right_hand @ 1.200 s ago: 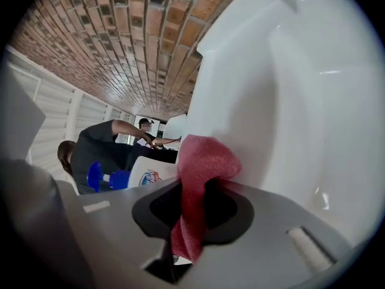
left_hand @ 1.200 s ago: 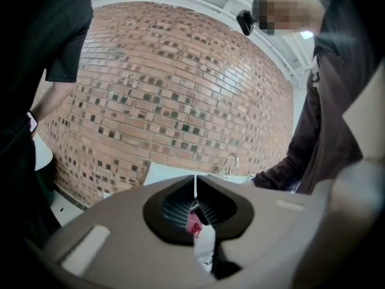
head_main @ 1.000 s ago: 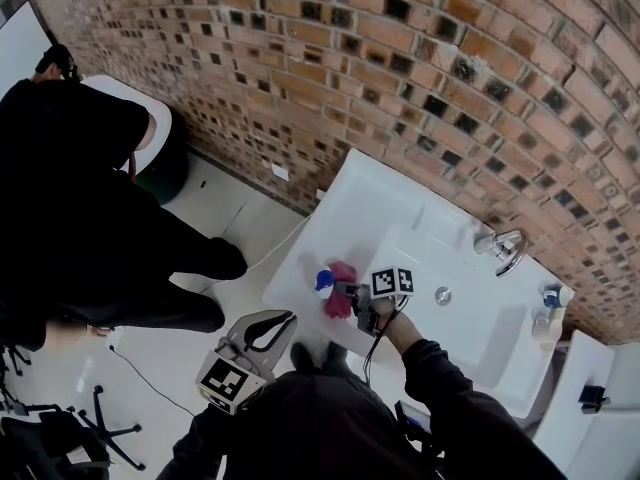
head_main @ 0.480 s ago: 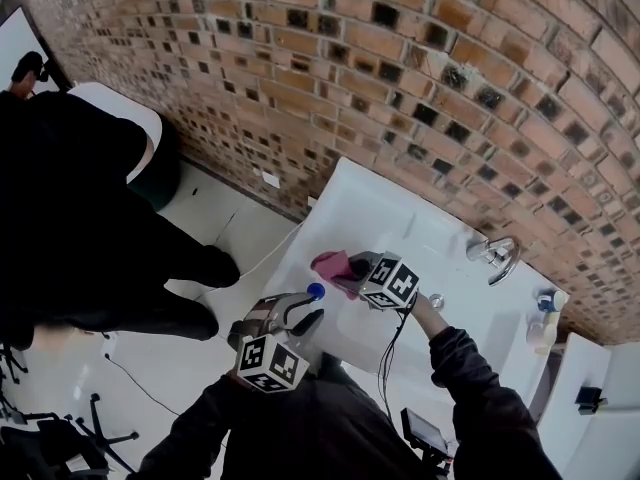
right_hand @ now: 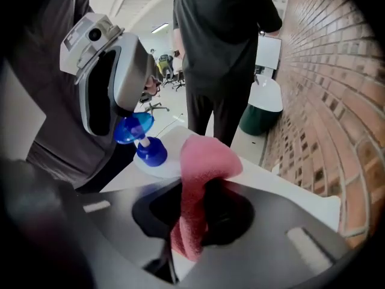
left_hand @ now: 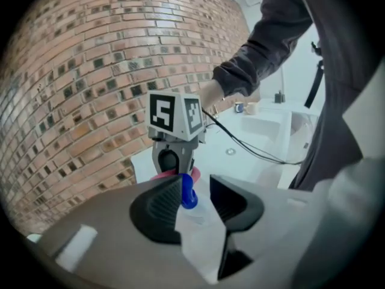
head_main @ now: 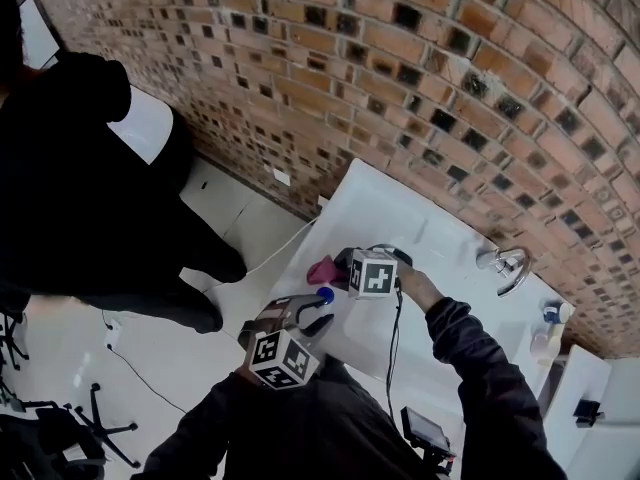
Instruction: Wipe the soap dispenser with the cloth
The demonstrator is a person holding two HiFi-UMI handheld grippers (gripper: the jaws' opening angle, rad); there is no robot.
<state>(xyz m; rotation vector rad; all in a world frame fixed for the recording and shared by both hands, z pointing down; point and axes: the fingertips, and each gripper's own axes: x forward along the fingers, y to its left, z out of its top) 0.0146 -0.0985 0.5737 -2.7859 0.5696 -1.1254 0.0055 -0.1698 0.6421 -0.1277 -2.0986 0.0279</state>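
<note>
Bright, even indoor light; the white worktop point(head_main: 385, 203) glares beyond the right tool point(head_main: 340, 266). Fisheye bending curves the brick wall point(head_main: 400, 88), and black corners ring both gripper views.

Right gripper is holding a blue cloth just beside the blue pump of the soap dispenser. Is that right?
Not quite. The cloth clamped in the right gripper is pink, not blue; the right gripper view shows it plainly. It does sit just beside the blue pump of the soap dispenser, as stated.
</note>
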